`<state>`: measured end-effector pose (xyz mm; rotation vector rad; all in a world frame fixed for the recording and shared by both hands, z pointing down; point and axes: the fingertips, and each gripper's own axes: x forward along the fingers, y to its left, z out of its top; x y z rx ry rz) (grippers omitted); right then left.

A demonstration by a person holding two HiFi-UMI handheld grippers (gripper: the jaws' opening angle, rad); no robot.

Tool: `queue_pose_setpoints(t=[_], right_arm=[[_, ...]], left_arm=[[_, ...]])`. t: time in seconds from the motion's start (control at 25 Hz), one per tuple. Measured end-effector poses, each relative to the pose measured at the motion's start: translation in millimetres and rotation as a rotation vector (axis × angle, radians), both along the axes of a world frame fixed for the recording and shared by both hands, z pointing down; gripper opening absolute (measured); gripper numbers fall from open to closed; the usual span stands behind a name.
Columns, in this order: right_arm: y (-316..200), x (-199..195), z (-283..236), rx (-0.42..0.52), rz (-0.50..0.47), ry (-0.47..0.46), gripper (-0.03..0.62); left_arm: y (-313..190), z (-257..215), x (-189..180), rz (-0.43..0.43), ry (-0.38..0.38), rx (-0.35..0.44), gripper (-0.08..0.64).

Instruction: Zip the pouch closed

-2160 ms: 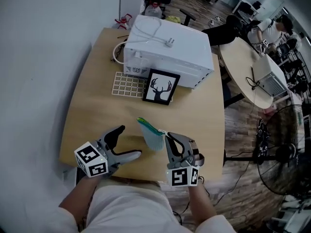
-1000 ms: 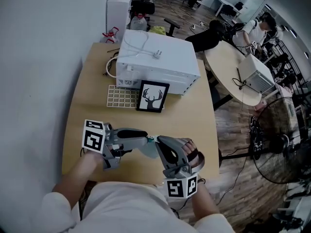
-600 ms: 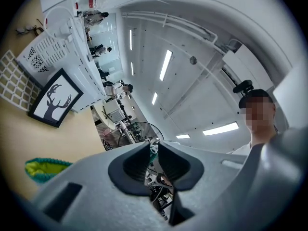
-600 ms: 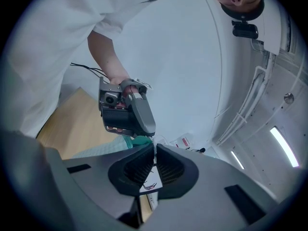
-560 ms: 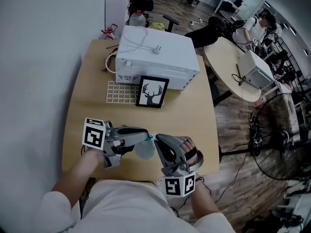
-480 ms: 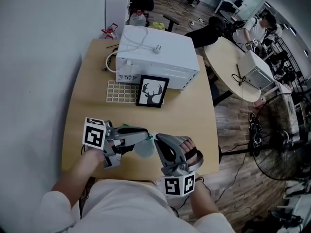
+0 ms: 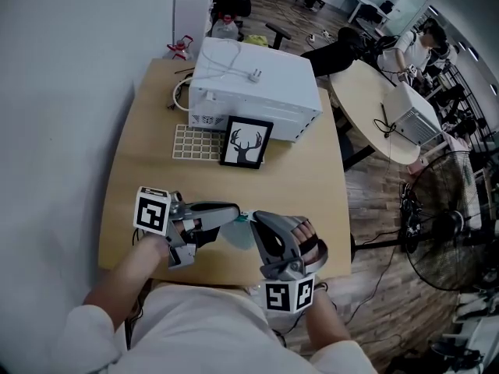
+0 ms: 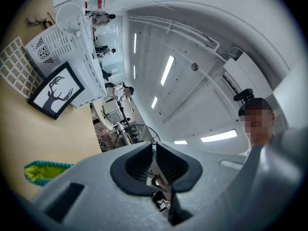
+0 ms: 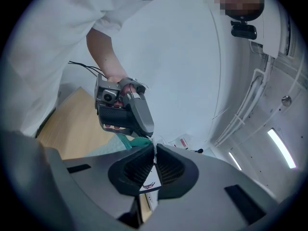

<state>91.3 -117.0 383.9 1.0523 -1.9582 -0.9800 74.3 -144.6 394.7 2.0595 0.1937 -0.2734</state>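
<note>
Right now, the person is holding the pouch (image 7: 236, 234) between the two tools, above the counter (image 7: 300, 181), well to the near side of the deer picture (image 7: 249, 143). The left tool (image 8: 155, 146) has just been closing its jaws. They are now pressing together at the pouch's green zip edge, pinching a small pale piece there. The right tool (image 9: 154, 149) is clamping the pouch by a thin white tab (image 9: 150, 178). The tab is carrying a small red mark, too small to read.

Each tool is wearing a marker cube: the left cube (image 7: 152, 209) and the right cube (image 7: 289, 295) are showing black-and-white square patterns, no words. The deer picture is showing a black antlered head on white.

Just left of that picture a cream grid tray (image 7: 196, 142) is lying flat. Right behind the picture a white appliance (image 7: 257, 92) is standing, with a white cord (image 7: 226, 53) and plug (image 7: 253, 73) lying on its top. Far to the picture's right, off the counter, a round table (image 7: 366, 111) and a floor fan (image 7: 456, 236) are standing.

From the head view the two tools are covering the pouch's top; only its pale body is showing below them.
</note>
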Motion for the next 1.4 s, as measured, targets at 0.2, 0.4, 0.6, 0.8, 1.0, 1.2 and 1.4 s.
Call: queue_pose_setpoints(t=[0.2, 0.4, 0.6, 0.8, 1.0, 1.2, 1.4], right_arm=[[6.7, 4.6, -0.2, 0.016, -0.002, -0.029, 0.021], [16.3, 7.2, 1.0, 0.002, 0.001, -0.055, 0.020], [21.5, 7.5, 1.1, -0.014, 0.009, -0.096, 0.020], [24.2, 10.9, -2.3, -0.003, 0.035, -0.127, 0.020], [25.4, 9.4, -10.9, 0.008, 0.030, -0.158, 0.019], [29.0, 10.2, -1.5, -0.031, 0.032, -0.173, 0.020], [29.5, 10.0, 6.4, -0.047, 0.041, -0.176, 0.018]], left_arm=[[9.0, 5.2, 3.6, 0.020, 0.030, -0.016, 0.023], [19.1, 7.6, 3.9, 0.016, 0.019, -0.001, 0.018], [23.4, 8.5, 3.3, -0.013, -0.003, 0.031, 0.017], [23.4, 14.2, 1.5, -0.044, -0.024, 0.022, 0.017], [23.2, 9.0, -1.7, -0.070, -0.038, 0.054, 0.015], [26.1, 19.2, -3.8, -0.078, -0.093, 0.097, 0.015], [23.8, 30.6, -6.6, -0.094, -0.141, 0.145, 0.015]])
